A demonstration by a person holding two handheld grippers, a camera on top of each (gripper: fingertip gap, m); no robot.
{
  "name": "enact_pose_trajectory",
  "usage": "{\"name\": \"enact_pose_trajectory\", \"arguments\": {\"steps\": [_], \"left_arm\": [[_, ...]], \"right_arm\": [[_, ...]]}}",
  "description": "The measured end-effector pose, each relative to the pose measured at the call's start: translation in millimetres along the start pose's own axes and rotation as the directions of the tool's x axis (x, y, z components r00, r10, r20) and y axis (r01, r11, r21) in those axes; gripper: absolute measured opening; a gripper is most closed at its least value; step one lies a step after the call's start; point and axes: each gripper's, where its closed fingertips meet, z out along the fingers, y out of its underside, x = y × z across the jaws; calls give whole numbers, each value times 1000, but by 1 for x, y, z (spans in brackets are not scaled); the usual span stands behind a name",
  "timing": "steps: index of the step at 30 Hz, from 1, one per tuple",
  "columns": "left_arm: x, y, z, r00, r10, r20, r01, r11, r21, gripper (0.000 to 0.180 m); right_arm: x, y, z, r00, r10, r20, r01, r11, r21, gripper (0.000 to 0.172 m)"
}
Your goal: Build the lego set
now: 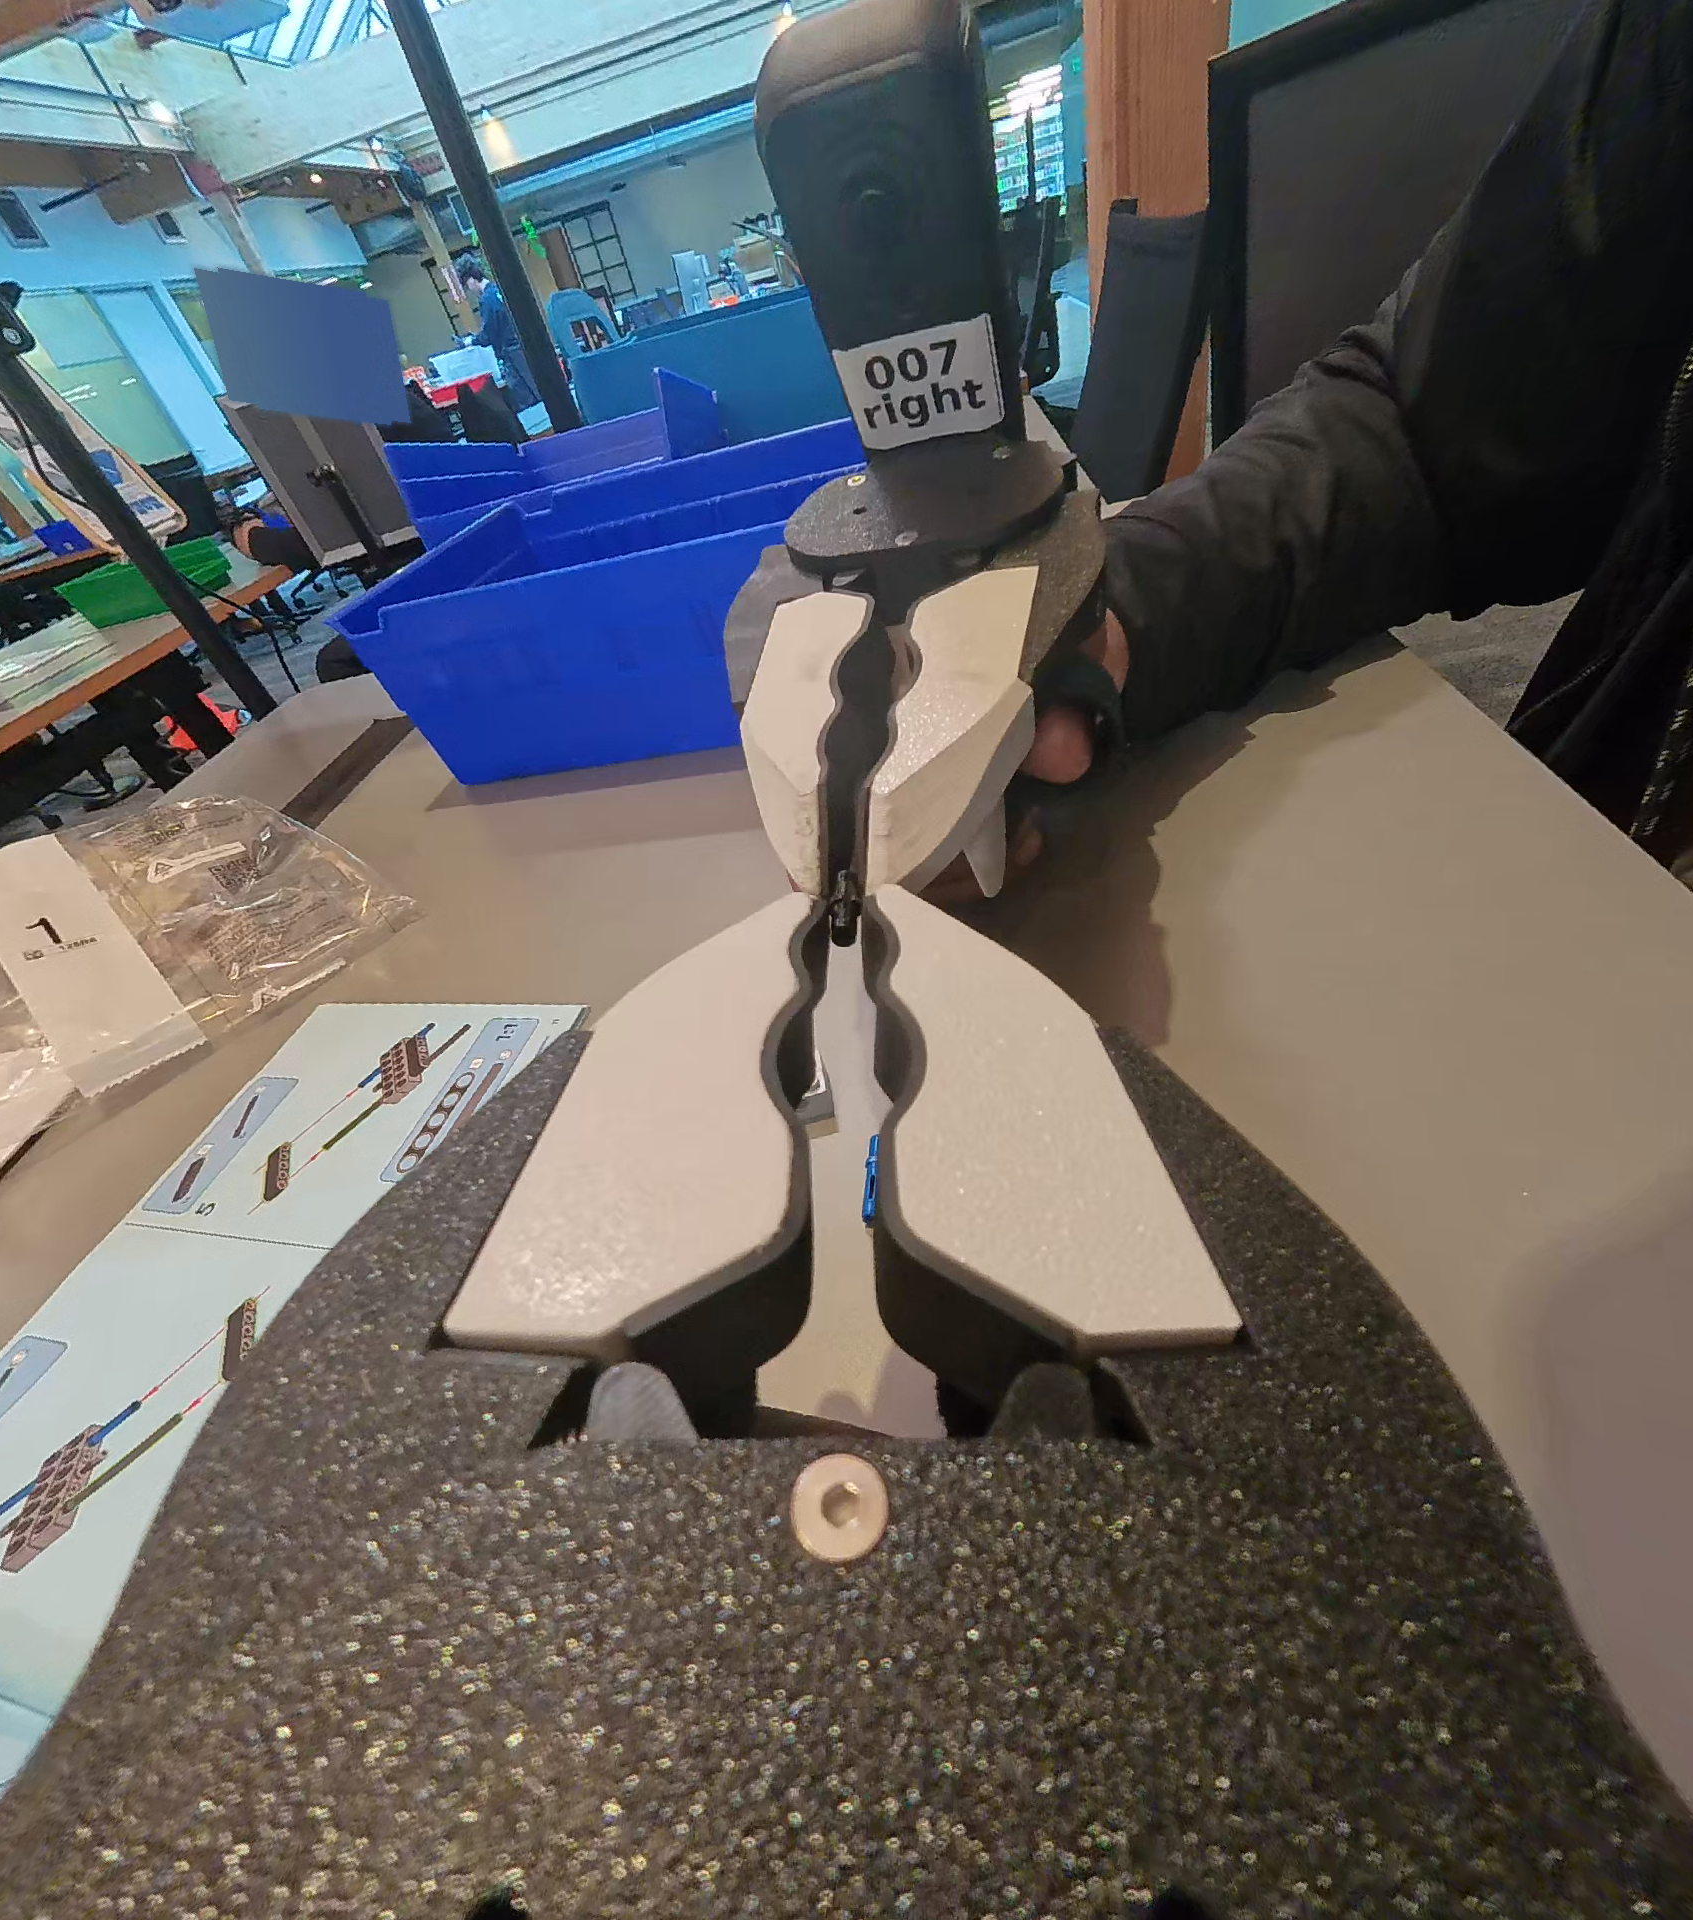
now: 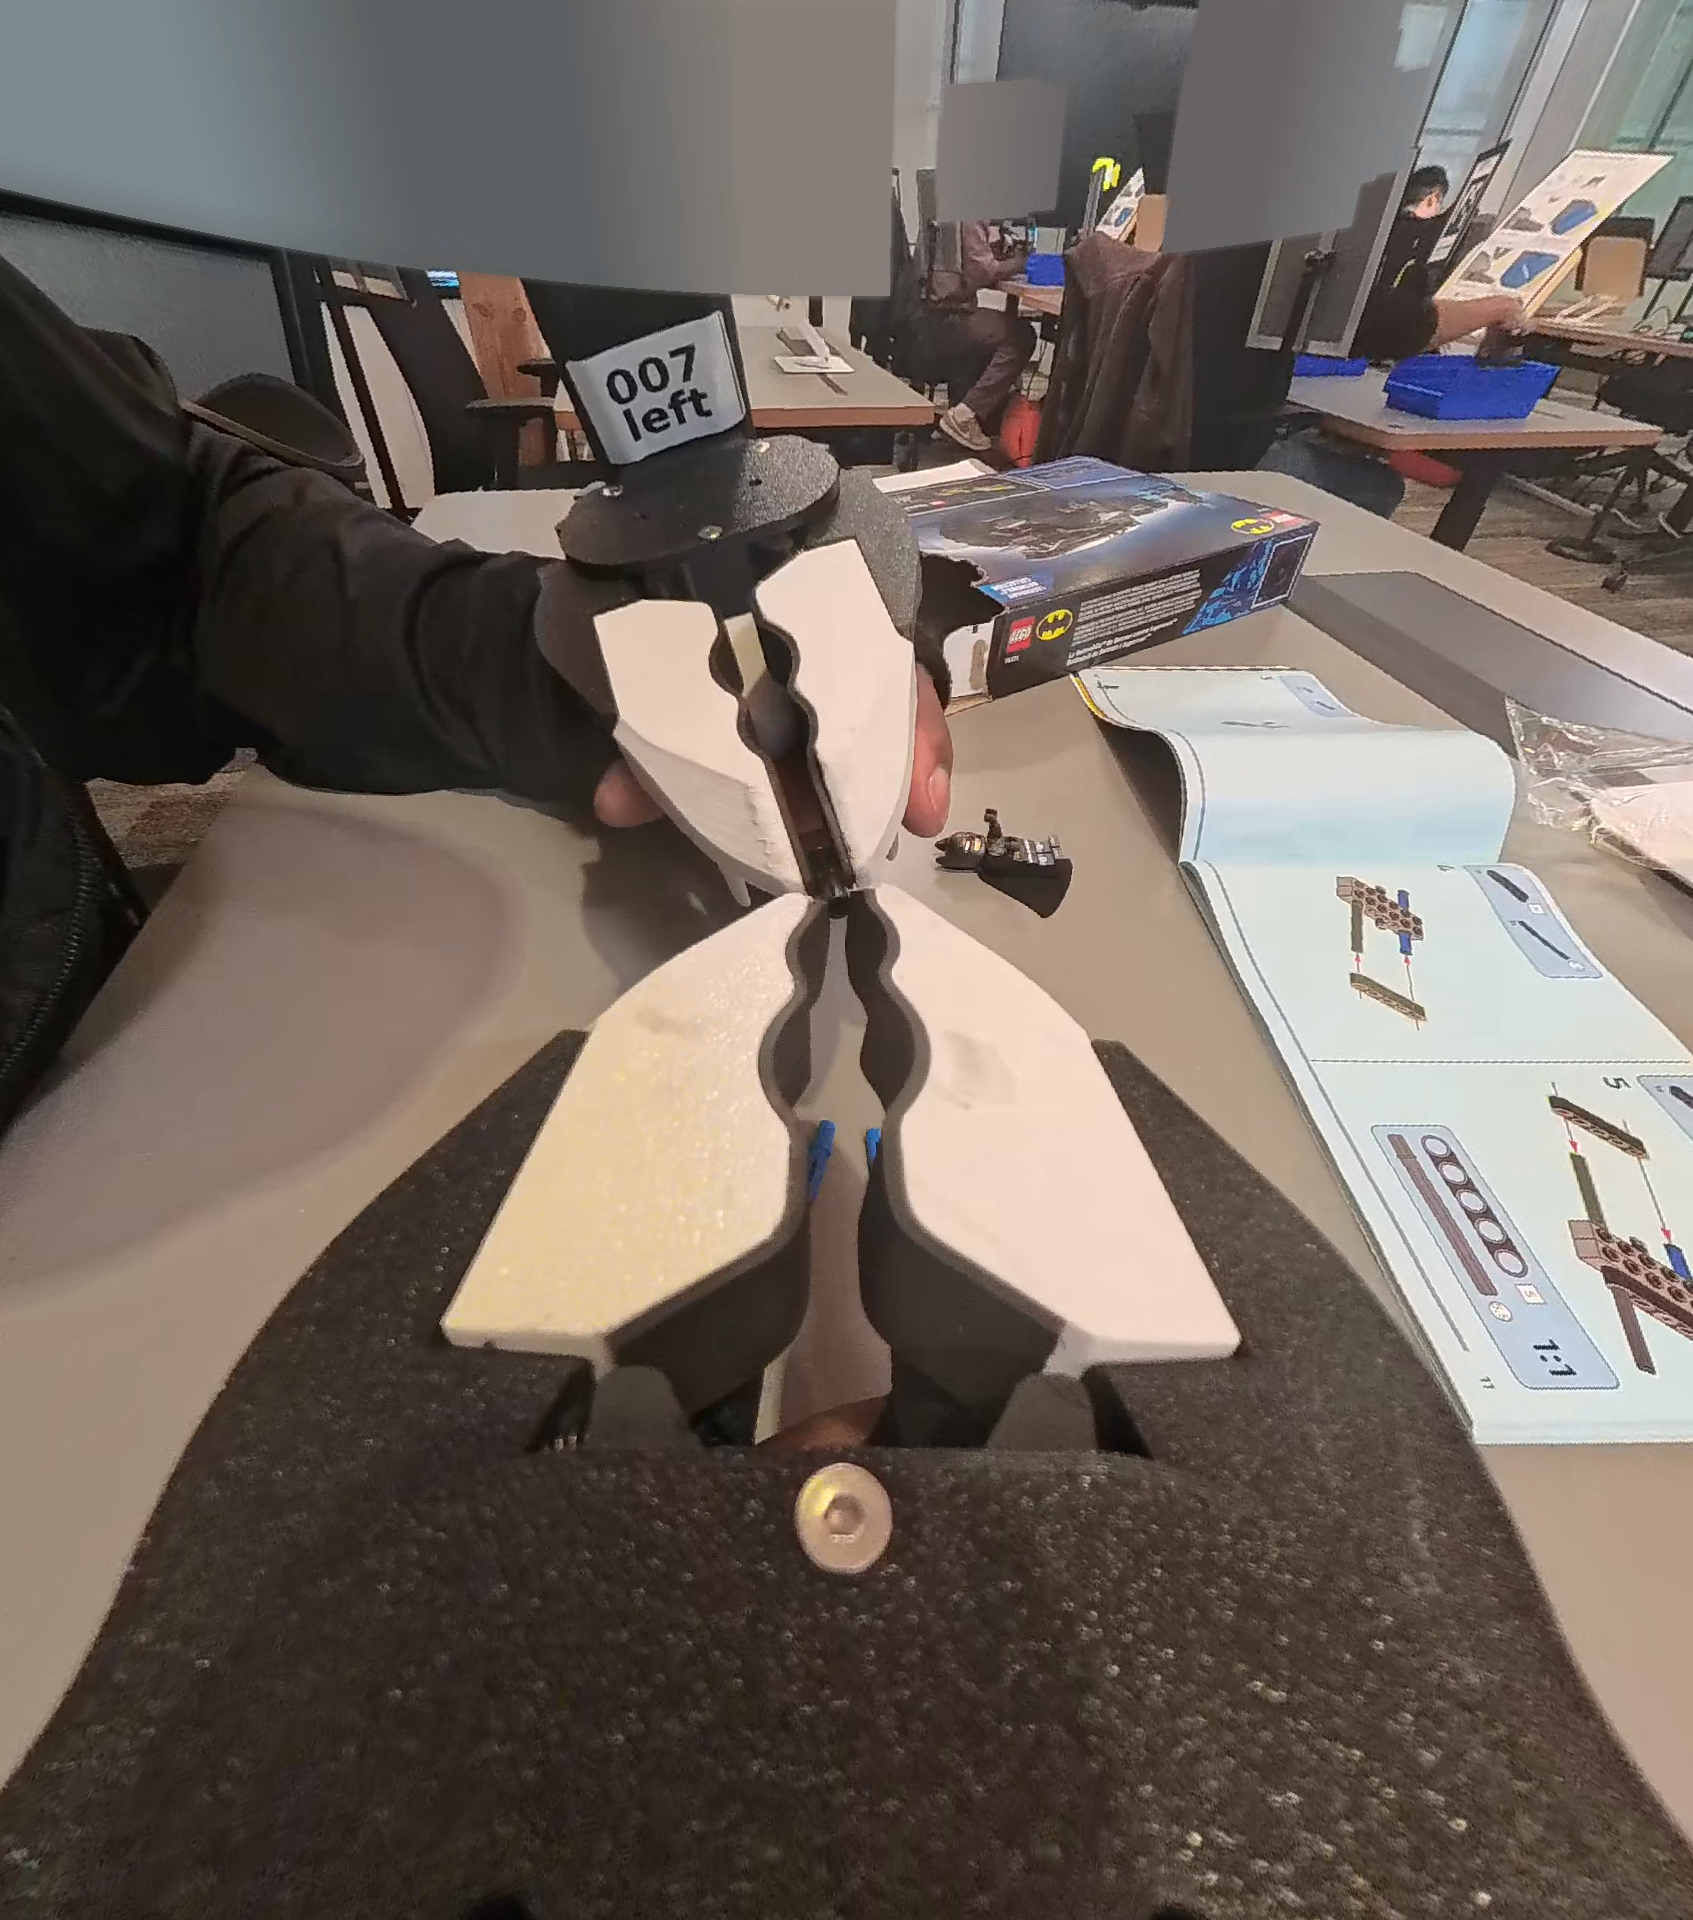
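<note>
The two grippers meet tip to tip above the grey table (image 1: 1341, 1039). The left gripper (image 1: 840, 920) has its jaws drawn narrow on a small black pin (image 1: 841, 914), and the right gripper (image 2: 834, 902) pinches the same pin from the far side, its jaws also nearly closed. The white fingertips (image 2: 769, 945) of one almost touch those of the other, so the pin is mostly hidden where they meet.

Below the left gripper's fingers a blue pin (image 1: 870, 1174) lies on the table; in the right wrist view two blue bits show at that gripper's inner finger edges, and whether they are one part or two cannot be told.

Just beyond the tips lies one dark minifigure (image 2: 1013, 857) with a black cape. To the left side one open instruction booklet (image 2: 1444, 1039) lies flat, its near edge close to the table edge. Past it are clear plastic bags (image 1: 198, 894) and one dark printed box (image 2: 1112, 582) with a torn end. Blue bins (image 1: 551, 665) stand at the back edge; their insides are not visible. The table surface toward the person (image 1: 1600, 468) is bare.
</note>
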Motion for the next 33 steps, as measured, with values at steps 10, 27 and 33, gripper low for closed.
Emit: {"name": "enact_pose_trajectory", "arguments": {"steps": [10, 27, 33], "left_arm": [[2, 3, 0, 999, -29, -24, 29, 999, -28, 5], [-20, 31, -3, 945, -325, 31, 325, 927, -188, 4], [-17, 35, -4, 945, -327, 25, 325, 921, -216, 5]], "right_arm": [[-1, 3, 1, 1000, -8, 5, 9, 1000, -21, 5], [56, 81, -6, 980, -198, -1, 169, 842, -513, 62], [54, 94, -2, 995, -83, 51, 97, 804, -587, 63]]}}
